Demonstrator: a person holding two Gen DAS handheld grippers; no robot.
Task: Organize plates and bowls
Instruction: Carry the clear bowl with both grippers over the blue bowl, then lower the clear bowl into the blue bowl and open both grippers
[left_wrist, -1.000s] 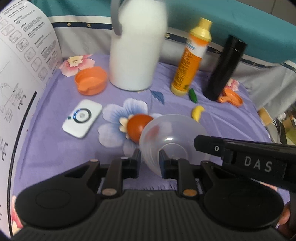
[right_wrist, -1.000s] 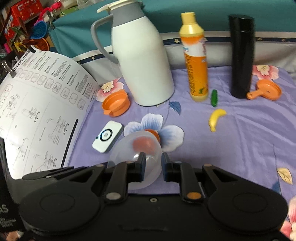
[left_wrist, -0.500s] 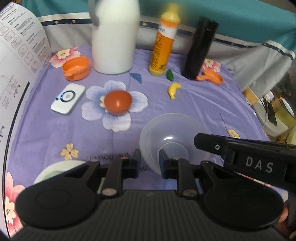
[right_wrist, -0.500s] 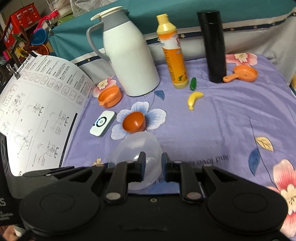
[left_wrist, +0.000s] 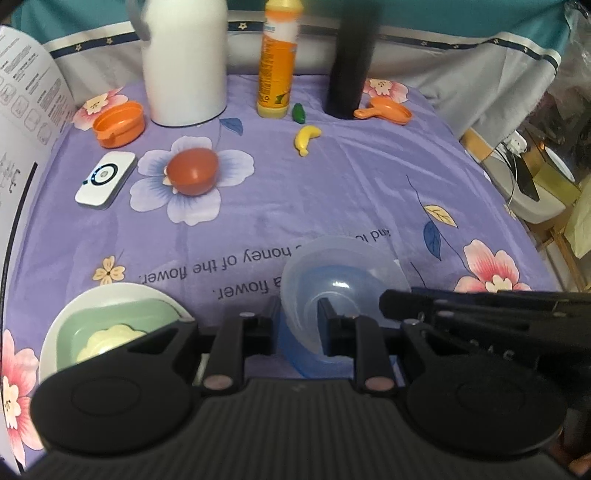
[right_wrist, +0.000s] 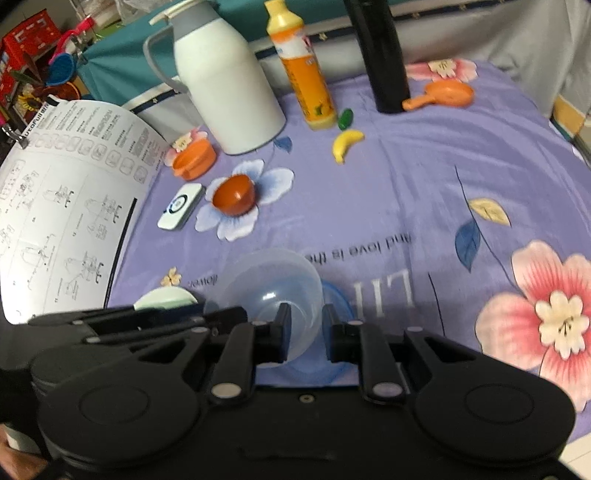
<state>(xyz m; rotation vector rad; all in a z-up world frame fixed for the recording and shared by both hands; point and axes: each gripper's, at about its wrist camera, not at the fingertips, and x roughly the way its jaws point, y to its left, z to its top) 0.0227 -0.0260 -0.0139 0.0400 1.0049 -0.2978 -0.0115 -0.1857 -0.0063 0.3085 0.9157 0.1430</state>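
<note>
A clear plastic bowl (left_wrist: 343, 277) hangs tilted over the purple flowered cloth near its front edge. My left gripper (left_wrist: 297, 317) is shut on its rim, and my right gripper (right_wrist: 304, 328) is shut on the rim from the other side. Under the bowl (right_wrist: 269, 284) lies a blue dish (left_wrist: 295, 354), mostly hidden. A white plate (left_wrist: 59, 332) with a green dish (left_wrist: 122, 321) in it sits at the lower left. A small orange bowl (left_wrist: 192, 176) stands on a printed flower further back.
At the back stand a white jug (left_wrist: 184, 62), an orange bottle (left_wrist: 277, 62) and a black flask (left_wrist: 351, 62). Around them lie an orange lid (left_wrist: 118, 123), an orange toy pan (left_wrist: 388, 112), a toy banana (left_wrist: 306, 138) and a white device (left_wrist: 105, 180). A printed sheet (right_wrist: 66, 192) rises at left.
Both grippers have drawn back toward the cloth's front edge with the clear bowl, away from the orange bowl. The white plate and the blue dish have come into view.
</note>
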